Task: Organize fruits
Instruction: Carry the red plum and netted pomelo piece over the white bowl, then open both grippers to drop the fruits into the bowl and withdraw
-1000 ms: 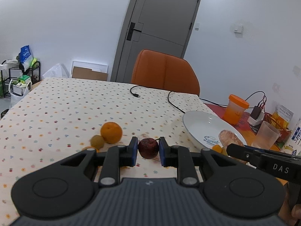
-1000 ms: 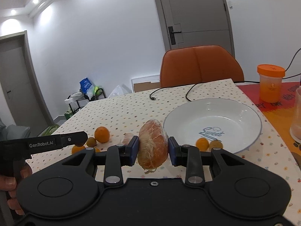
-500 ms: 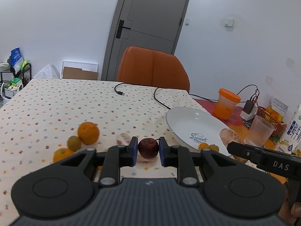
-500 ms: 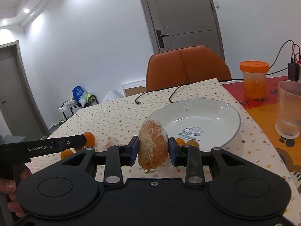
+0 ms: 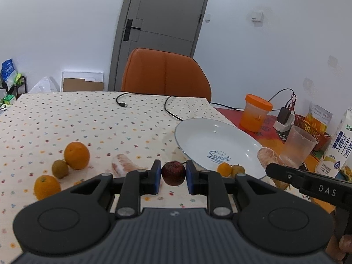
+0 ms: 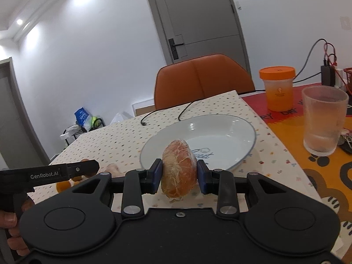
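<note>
My left gripper is shut on a small dark red fruit and holds it above the dotted tablecloth, just left of the white plate. My right gripper is shut on a peeled pomelo segment in front of the plate's near rim; the segment also shows in the left wrist view. Two small oranges lie at the plate's near edge. A large orange, a kiwi, a smaller orange and another pomelo segment lie on the cloth to the left.
A ribbed plastic cup, an orange-lidded jar, a milk carton and a charger with cables stand to the right of the plate. A black cable lies on the cloth. An orange chair stands behind the table.
Both grippers have moved right toward the plate, each keeping its fruit. The plate now sits closer and more central in the right wrist view.
</note>
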A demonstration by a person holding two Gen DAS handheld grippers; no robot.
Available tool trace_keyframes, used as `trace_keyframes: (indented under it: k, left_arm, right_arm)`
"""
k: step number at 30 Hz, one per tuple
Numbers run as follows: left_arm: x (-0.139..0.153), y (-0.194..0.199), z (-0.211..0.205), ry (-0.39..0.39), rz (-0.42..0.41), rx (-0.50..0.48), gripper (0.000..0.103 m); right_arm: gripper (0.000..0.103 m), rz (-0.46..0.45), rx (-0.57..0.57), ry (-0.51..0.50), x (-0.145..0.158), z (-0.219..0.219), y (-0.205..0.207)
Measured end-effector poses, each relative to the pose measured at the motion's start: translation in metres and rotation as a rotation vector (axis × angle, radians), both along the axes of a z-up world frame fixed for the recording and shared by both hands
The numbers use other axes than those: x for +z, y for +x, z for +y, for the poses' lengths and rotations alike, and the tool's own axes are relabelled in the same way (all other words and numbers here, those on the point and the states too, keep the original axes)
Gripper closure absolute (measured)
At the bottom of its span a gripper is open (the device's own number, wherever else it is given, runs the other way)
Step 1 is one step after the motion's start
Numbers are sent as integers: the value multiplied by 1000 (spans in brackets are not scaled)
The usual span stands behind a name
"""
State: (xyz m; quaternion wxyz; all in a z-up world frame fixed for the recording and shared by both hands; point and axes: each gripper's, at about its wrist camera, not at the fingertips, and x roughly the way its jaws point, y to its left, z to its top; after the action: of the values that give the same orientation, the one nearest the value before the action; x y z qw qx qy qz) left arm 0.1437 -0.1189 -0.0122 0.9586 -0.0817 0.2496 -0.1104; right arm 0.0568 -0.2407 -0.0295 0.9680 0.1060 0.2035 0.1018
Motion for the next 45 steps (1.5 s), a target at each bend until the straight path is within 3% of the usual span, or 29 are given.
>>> trace_keyframes:
  k: [12,24,32,38,41,45]
  left_arm:
    - [-5,21,-37,19,2,-65,81]
    - [-9,50,-59,46,10,-78,81]
    - [-4,57,-62,7,11,-57,80]
    - [-1,47,-53,10,18,-52,77]
    - [2,41,-47,4,30,-59,70]
    - [5,28,-38,18,17,-27,44]
  right_arm:
    - [71,-2,-67,12,-5,-29,7]
    - [71,0,-51,23,-9,-33,32]
    - [71,29,-36,-12,-2,-34,50]
    - [63,27,-44,-24,4,-29,47]
    - [56,26,-45,-15,5,-27,42]
    - [39,30,-45,-20,7,-21,36]
